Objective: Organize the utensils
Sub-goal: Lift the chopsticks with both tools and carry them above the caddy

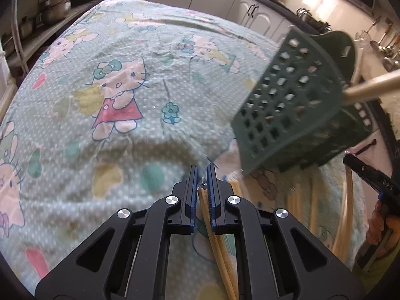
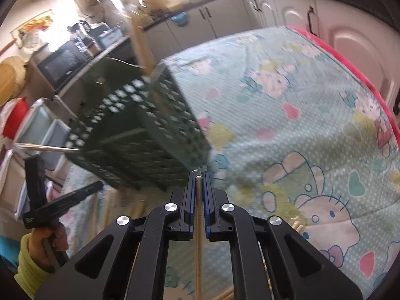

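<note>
A: Left hand-held gripper [image 1: 202, 175]: jaws nearly closed, pinching wooden chopsticks [image 1: 220, 250]; the sticks run back under the gripper body.

B: Right hand-held gripper [image 2: 198, 175]: jaws closed to a narrow slot on a single stick [image 2: 199, 250], its tip level with the fingertips.

A: Surroundings, left view. Green perforated basket [image 1: 287, 100] close ahead and to the right, blurred, tilted. A pale handle [image 1: 372, 87] pokes out of its top. More sticks [image 1: 312, 207] lie on the cloth [image 1: 112, 87] below the basket, beside the right gripper.

B: Right view puts the basket [image 2: 140, 135] directly ahead-left of the jaws, lower corner almost at the fingertips. It blocks the forward-left path. A metal utensil [image 2: 47, 147] sticks out of its left side, a wooden one out of the top.

A: Open room?

B: Patterned cloth covers the desk; wide bare stretch to the right in the right view, to the left and ahead in the left view. Far desk edge falls away toward cabinets [image 2: 275, 12]. Shelves with pots [image 1: 55, 5] beyond the left edge.
</note>
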A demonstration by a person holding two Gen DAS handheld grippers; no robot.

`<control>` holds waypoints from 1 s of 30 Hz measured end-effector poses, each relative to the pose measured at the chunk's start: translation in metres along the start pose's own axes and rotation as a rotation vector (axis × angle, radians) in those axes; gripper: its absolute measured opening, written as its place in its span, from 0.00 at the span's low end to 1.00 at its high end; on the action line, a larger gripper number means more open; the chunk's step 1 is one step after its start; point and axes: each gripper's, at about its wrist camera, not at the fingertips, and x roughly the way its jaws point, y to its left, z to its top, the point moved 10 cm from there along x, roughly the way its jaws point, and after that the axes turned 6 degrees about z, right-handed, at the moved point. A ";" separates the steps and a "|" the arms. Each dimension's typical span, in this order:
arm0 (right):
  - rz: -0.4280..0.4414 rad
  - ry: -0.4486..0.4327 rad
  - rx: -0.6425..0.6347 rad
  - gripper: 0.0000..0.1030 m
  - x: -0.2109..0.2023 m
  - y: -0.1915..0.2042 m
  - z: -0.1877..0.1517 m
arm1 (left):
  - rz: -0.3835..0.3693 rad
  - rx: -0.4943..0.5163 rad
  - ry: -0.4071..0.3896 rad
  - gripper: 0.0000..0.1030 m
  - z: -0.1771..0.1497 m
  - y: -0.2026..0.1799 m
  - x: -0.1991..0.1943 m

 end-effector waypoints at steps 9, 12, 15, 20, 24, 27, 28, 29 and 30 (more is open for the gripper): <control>0.076 -0.100 -0.118 0.06 -0.042 0.047 0.016 | -0.093 0.058 -0.176 0.03 0.005 -0.037 -0.085; 0.088 -0.142 -0.155 0.06 -0.058 0.061 0.022 | -0.117 0.081 -0.238 0.03 0.012 -0.052 -0.112; 0.099 -0.185 -0.185 0.06 -0.075 0.072 0.028 | -0.141 0.110 -0.298 0.03 0.020 -0.069 -0.139; 0.103 -0.255 -0.216 0.06 -0.098 0.080 0.036 | -0.167 0.145 -0.372 0.03 0.032 -0.092 -0.169; 0.101 -0.313 -0.236 0.06 -0.115 0.085 0.043 | -0.188 0.162 -0.407 0.03 0.038 -0.109 -0.183; 0.107 -0.349 -0.244 0.06 -0.127 0.089 0.050 | -0.204 0.174 -0.427 0.02 0.044 -0.121 -0.192; 0.108 -0.356 -0.246 0.06 -0.130 0.090 0.052 | -0.210 0.176 -0.433 0.02 0.046 -0.126 -0.195; 0.109 -0.365 -0.249 0.06 -0.134 0.091 0.054 | -0.217 0.181 -0.439 0.02 0.048 -0.130 -0.197; 0.108 -0.377 -0.253 0.06 -0.137 0.092 0.057 | -0.220 0.185 -0.444 0.02 0.049 -0.132 -0.199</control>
